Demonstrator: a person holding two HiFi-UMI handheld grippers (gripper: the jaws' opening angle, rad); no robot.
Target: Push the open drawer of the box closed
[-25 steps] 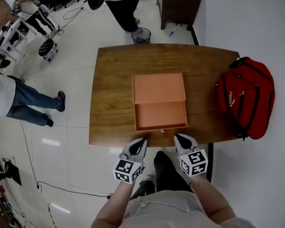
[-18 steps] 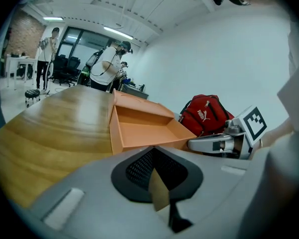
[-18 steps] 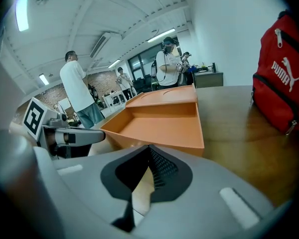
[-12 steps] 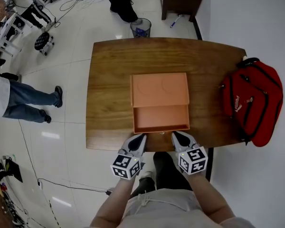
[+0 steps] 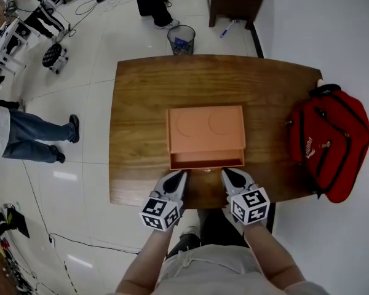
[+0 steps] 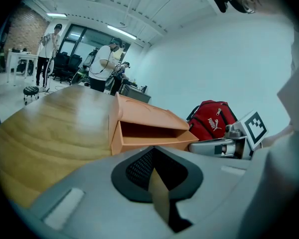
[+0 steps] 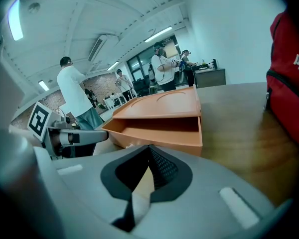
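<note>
the drawer (image 5: pixel 206 160) sticks out only a narrow strip from the near face of the orange box (image 5: pixel 206 129), which sits mid-counter (image 5: pixel 135 103) toward the near edge. the left claw (image 5: pixel 176 178) and right claw (image 5: pixel 229 176), each pressed together on nothing, point at the drawer front near its two ends, likely so a push goes in square. whether the tips touch the front is hard to make out, and the box top hides most of the drawer's inside.

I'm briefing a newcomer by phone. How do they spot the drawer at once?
On the wooden table, at its middle, lies a flat orange box. The drawer is the narrow orange tray sticking out of the box's side that faces the near table edge. Unlike the box's closed top with two pressed circles, it is open upward.
</note>
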